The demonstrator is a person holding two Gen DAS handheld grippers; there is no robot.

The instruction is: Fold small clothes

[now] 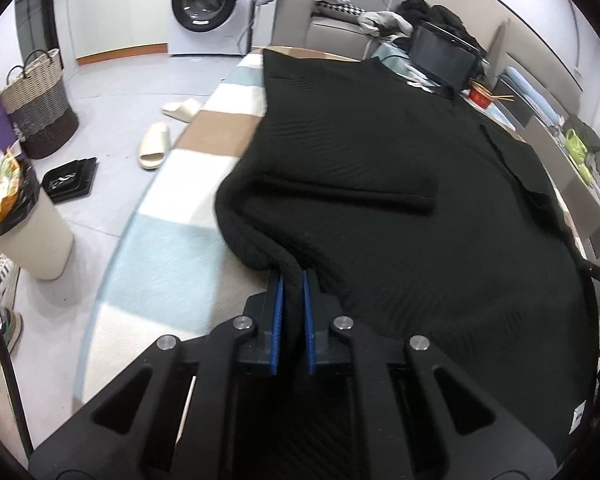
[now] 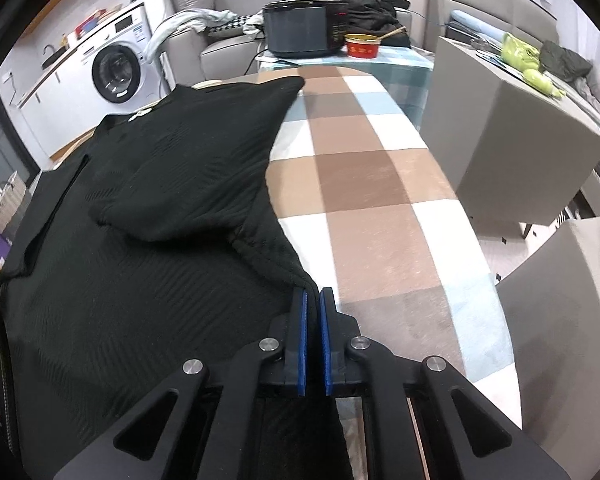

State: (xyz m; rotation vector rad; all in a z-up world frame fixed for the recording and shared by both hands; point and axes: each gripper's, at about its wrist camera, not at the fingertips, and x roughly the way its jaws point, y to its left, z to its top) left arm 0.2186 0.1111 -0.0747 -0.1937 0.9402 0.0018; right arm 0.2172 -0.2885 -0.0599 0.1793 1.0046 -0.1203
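A checked cloth (image 2: 364, 184) in brown, white and pale blue covers the table, and a black knitted garment (image 1: 380, 208) lies spread across it, filling the middle and right of the left wrist view and the left half of the right wrist view. At lower centre there, the left gripper (image 1: 291, 280) is clamped on a rolled edge of the knit. The right gripper (image 2: 313, 294), lower centre in its view, is pinched on a corner of it.

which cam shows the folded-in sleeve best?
Right wrist. The sleeve lies folded across the black sweater, near the middle of the frame, its outline clear. Left wrist shows only a sleeve's lower edge as a dark ridge.
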